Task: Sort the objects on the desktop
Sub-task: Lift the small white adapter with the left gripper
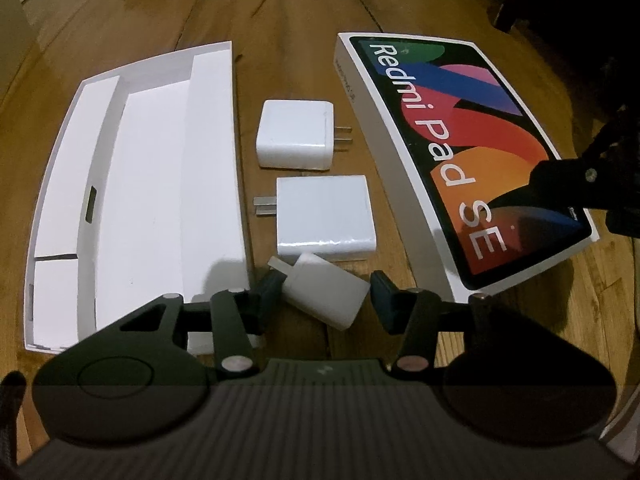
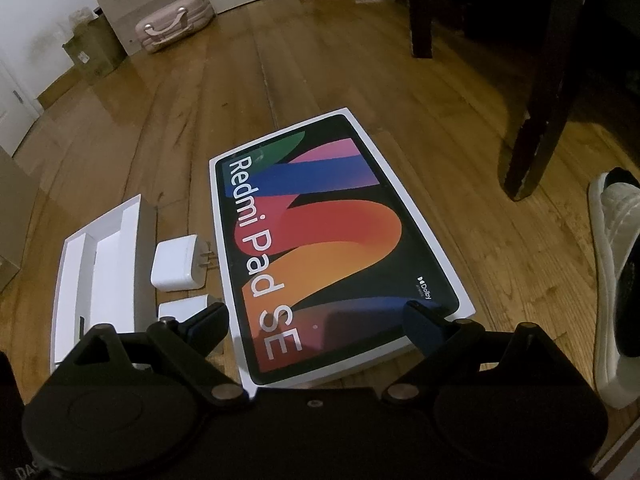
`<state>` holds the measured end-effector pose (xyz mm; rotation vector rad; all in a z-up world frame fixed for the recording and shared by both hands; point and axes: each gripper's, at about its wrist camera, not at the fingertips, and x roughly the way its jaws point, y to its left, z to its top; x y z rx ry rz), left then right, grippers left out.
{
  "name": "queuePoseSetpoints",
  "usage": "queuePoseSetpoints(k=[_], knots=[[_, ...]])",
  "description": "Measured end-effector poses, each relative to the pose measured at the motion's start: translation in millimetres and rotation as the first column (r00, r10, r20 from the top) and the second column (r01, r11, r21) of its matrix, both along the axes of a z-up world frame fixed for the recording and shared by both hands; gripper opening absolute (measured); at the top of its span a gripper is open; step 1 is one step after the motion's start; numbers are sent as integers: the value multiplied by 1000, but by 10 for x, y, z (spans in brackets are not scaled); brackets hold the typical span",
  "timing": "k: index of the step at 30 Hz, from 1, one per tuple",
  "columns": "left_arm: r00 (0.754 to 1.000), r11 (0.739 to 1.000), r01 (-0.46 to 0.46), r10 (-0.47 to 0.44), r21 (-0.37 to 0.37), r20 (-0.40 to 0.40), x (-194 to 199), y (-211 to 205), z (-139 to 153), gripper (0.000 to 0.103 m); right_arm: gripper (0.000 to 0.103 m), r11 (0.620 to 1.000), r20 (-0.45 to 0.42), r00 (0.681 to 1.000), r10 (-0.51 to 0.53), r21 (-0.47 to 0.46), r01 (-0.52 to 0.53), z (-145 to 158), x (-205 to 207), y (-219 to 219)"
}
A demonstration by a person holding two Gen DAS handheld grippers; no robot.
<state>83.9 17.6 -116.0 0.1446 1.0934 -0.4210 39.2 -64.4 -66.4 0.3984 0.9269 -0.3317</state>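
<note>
White and small, the nearest charger (image 1: 326, 294) sat tilted between the jaws of the left gripper (image 1: 329, 290), its prong end angled toward the left-hand pad (image 1: 274, 290) and its body reaching almost to the right-hand pad (image 1: 384, 296). The jaws stood narrow about it; the left pad appeared to touch it, but from where I stood I could not tell whether both pads were pressing, so a firm grasp could not be confirmed. Just ahead of the jaws lay a second charger (image 1: 326, 220), its near edge touching or overlapped by the small one, and beyond that a third charger (image 1: 294, 136). To the left of the jaws, just beside them, stood the open white tray (image 1: 152, 184), the likely destination. To the right lay the printed lid (image 1: 440, 120), and over its near end the right gripper (image 2: 318, 320) hung with its jaws spread wide and nothing between them. To do this step well, I judged, the pads should have met the two flat sides of the charger squarely, not a corner and the prongs, because a skewed hold on smooth plastic would let it pivot or slip. The lift should have cleared the second charger before any sideways travel toward the tray.
</note>
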Motion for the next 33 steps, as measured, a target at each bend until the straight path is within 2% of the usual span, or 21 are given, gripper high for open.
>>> queuePoseSetpoints(k=[4, 7, 9, 15, 22, 25, 33], knots=[[1000, 999, 6, -7, -39, -18, 14, 61, 56, 48, 96, 1000, -4, 1000, -2, 2, 2, -4, -2, -7], [999, 999, 40, -39, -33, 17, 18, 60, 120, 48, 96, 1000, 1, 1000, -14, 7, 14, 15, -15, -20], [996, 996, 85, -85, -34, 2, 5, 51, 116, 48, 96, 1000, -1, 1000, -20, 10, 20, 14, -14, -22], [992, 992, 127, -127, -30, 0, -43, 68, 105, 48, 96, 999, 2, 1000, -28, 16, 28, 20, -38, -17], [993, 993, 117, -117, -27, 20, -50, 61, 40, 50, 96, 1000, -3, 1000, -19, 23, 19, 8, -34, -12], [996, 995, 84, -83, -48, 23, -16, 102, 12, 51, 96, 1000, -14, 1000, -17, 17, 18, -19, -27, -7], [995, 995, 91, -89, -36, 49, -58, 72, 2, 47, 96, 1000, -45, 999, -1, 22, 2, -129, 22, 49]])
